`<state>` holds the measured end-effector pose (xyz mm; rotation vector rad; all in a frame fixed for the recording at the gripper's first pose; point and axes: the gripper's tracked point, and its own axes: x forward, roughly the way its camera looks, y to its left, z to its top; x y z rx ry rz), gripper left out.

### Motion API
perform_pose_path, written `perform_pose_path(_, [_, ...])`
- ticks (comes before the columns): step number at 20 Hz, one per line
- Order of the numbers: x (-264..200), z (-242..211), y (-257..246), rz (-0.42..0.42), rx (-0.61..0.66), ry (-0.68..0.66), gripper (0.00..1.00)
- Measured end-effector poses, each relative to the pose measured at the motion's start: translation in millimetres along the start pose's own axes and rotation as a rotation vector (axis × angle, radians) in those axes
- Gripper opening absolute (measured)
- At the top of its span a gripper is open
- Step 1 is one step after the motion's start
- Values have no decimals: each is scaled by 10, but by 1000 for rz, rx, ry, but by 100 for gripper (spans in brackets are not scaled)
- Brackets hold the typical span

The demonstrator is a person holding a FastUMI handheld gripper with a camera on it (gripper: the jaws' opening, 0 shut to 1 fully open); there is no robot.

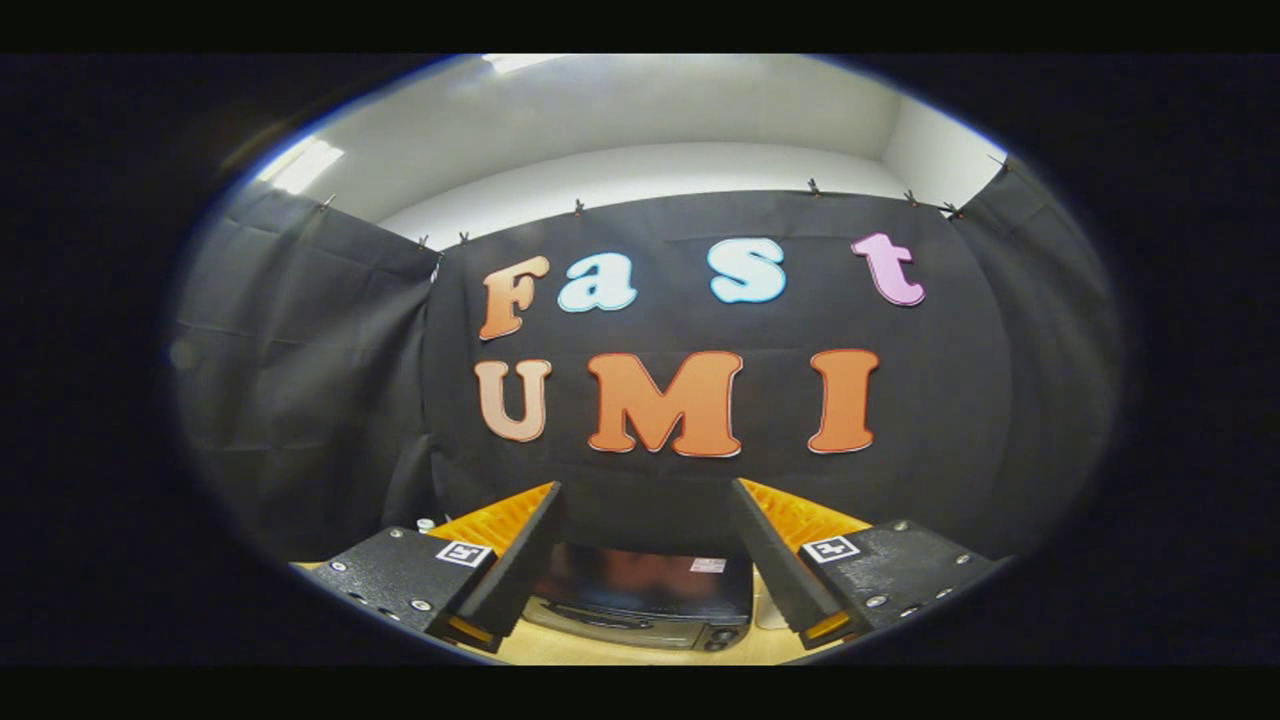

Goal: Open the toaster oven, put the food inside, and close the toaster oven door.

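Observation:
The black toaster oven (645,598) stands low down on a light wooden table (600,650), beyond and between my two fingers. I look down on its top and the upper edge of its front, where the door handle lies closed against the body. My gripper (645,500) is open, held high above the table, with nothing between its black foam pads (525,555). The orange ribbed finger backs flank the oven's top on both sides. No food is in sight.
Black cloth walls enclose the booth behind and to both sides. A small white object (426,524) peeks out by the left finger, and a pale object (770,610) sits on the table right of the oven.

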<state>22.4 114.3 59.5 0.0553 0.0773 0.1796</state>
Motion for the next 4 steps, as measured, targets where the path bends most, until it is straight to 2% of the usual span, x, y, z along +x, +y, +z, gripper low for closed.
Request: perform_pose_path(4, [2, 90, -17, 0, -16, -23, 97])
